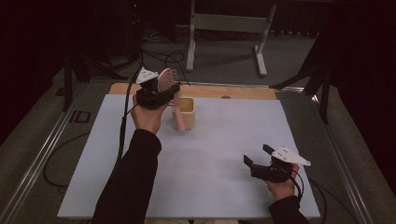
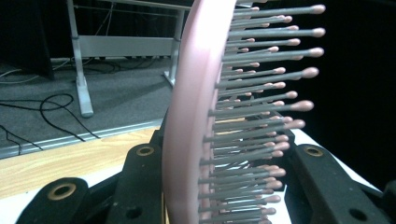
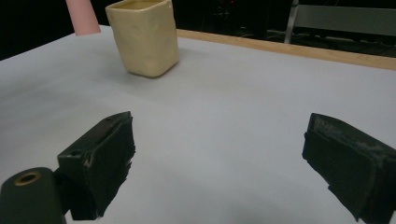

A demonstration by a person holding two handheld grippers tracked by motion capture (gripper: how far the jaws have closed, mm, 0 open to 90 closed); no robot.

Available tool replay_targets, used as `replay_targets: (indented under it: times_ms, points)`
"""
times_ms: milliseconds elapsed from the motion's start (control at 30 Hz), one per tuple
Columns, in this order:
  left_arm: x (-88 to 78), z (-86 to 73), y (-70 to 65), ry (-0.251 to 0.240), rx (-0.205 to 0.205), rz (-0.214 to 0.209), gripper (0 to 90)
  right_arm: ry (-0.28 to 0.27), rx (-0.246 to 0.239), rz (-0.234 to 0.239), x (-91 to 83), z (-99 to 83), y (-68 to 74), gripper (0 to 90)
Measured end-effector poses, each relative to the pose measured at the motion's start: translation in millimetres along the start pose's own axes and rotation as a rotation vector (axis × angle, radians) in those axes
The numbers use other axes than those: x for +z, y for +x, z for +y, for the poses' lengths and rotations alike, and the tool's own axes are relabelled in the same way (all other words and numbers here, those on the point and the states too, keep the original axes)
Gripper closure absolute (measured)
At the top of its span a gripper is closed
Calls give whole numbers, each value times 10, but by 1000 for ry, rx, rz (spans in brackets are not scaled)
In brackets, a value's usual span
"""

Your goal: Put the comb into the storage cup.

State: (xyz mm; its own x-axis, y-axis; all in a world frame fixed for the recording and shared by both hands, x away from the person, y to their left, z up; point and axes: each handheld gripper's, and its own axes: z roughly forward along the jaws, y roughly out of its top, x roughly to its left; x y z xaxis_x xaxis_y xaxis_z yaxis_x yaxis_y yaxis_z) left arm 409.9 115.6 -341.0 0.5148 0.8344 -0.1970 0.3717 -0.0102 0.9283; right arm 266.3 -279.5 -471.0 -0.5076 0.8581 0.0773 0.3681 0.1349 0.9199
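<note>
Pink plastic hairbrush (image 2: 196,116) with grey, pink-tipped bristles sits right up against the left gripper's camera, clamped by its head between the two black jaws, bristles fanning out to the right in that view. From the high view, the left gripper (image 1: 156,91) holds it raised at the far side of the white surface (image 1: 210,154), head (image 1: 167,80) up and pink handle (image 1: 179,119) hanging down just beside the pale yellow squarish ceramic cup (image 1: 188,112); whether handle and cup touch, I can't tell. Over to the right gripper (image 1: 257,158): jaws spread wide, nothing between them, low over the near right part of the surface. Ahead of it and to its left stands the cup (image 3: 144,37), well apart, the handle tip (image 3: 83,18) beside it.
</note>
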Motion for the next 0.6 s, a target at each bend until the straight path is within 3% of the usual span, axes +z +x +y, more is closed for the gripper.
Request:
replay_targets:
  times_ms: [267, 600]
  points:
    - [59, 119, -12, -10, 7, 18, 617, -3, 4, 0, -6, 1, -15, 87]
    - [92, 203, 49, -45, -28, 45, 617, -2, 13, -4, 1, 0, -32, 87]
